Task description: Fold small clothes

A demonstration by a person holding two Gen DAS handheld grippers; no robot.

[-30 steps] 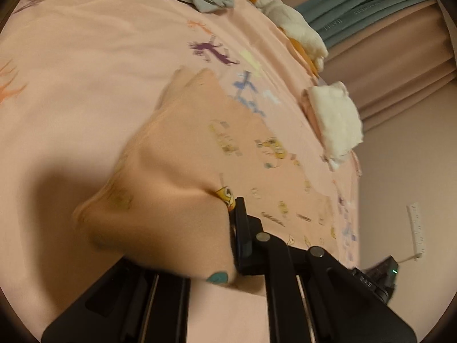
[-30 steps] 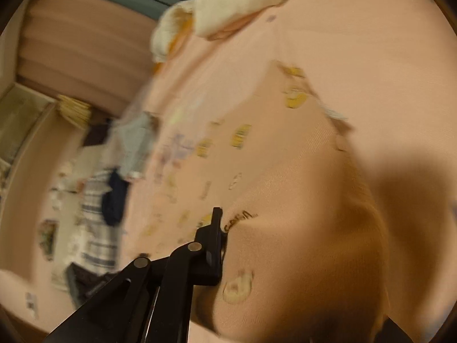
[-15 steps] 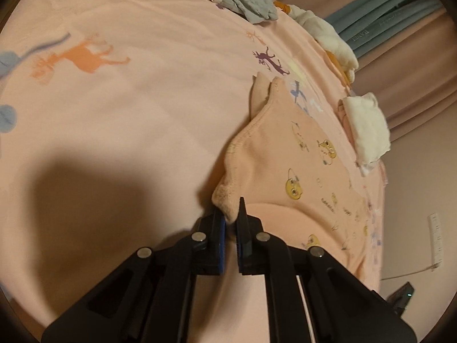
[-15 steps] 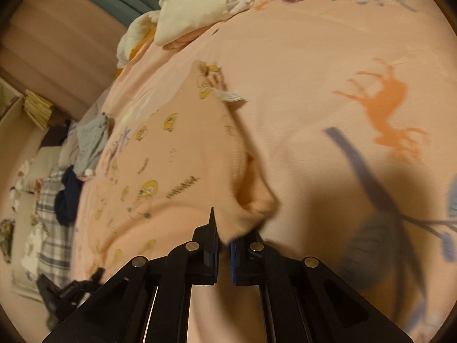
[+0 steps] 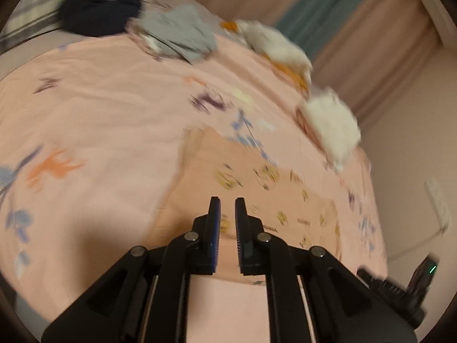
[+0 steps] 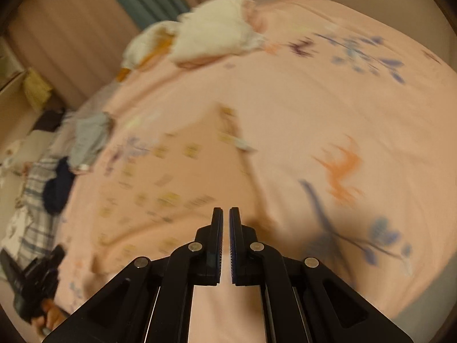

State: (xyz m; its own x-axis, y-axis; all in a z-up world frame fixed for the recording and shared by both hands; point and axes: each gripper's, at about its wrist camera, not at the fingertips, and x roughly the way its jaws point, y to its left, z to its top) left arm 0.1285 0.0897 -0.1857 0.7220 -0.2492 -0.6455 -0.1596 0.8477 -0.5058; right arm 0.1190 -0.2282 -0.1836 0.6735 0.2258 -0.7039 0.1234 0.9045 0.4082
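Note:
A peach shirt [image 5: 257,194] printed with small yellow figures lies flat on the pink bedspread [image 5: 108,114], blurred by motion. My left gripper [image 5: 227,200] hovers just above its near edge, jaws almost together and nothing between them. In the right wrist view the same shirt [image 6: 171,185] spreads to the left of my right gripper [image 6: 225,210], which is shut and empty above the shirt's near right corner. The left gripper [image 6: 31,285] also shows there at the lower left, held by a hand.
White clothes [image 5: 331,125] and a second white and orange heap [image 5: 274,45] lie along the bed's far right edge. A grey garment [image 5: 180,34] and a navy one [image 5: 97,14] lie at the far end. Curtains and a wall stand beyond.
Both grippers held the shirt's lifted edge earlier. They have let it go and risen, and the shirt now lies flat on the bed.

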